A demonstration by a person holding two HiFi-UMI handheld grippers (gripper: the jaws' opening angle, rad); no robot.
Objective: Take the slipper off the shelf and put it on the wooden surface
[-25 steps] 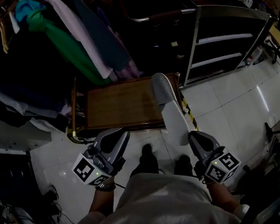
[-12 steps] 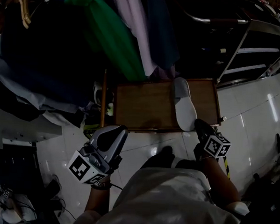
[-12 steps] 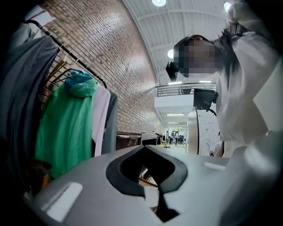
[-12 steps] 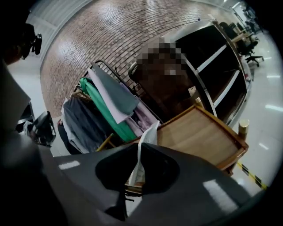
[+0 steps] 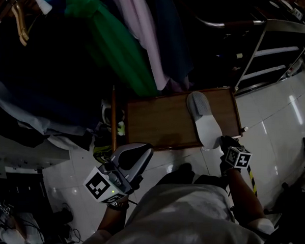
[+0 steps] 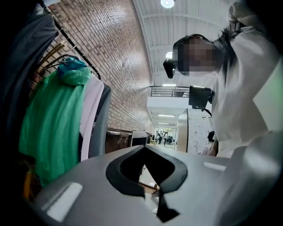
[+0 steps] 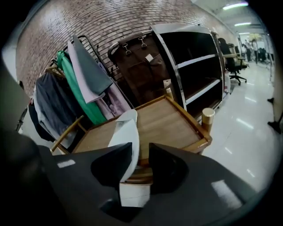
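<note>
A pale, flat slipper [image 5: 204, 119] is laid on the grained wooden surface [image 5: 157, 119], its heel between the right gripper's [image 7: 140, 155] just-opened jaws, a gap seen only in its own view. At seven o'clock, the left gripper's [image 5: 140, 153] jaws are together.

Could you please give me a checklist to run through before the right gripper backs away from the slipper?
1. Grey-and-white slipper on the wooden tray-like surface: ok, though its heel reaches the near rim.
2. Right gripper released: ok; its jaws have just been opening, with the heel between them, leaning on one jaw.
3. Slipper lying flat and stable: cannot tell.
4. Left gripper out of the way: ok, shut and empty, off to the side of the surface.
5. Gold-capped corner post clear of the way back: ok, it stands off to one side.
</note>
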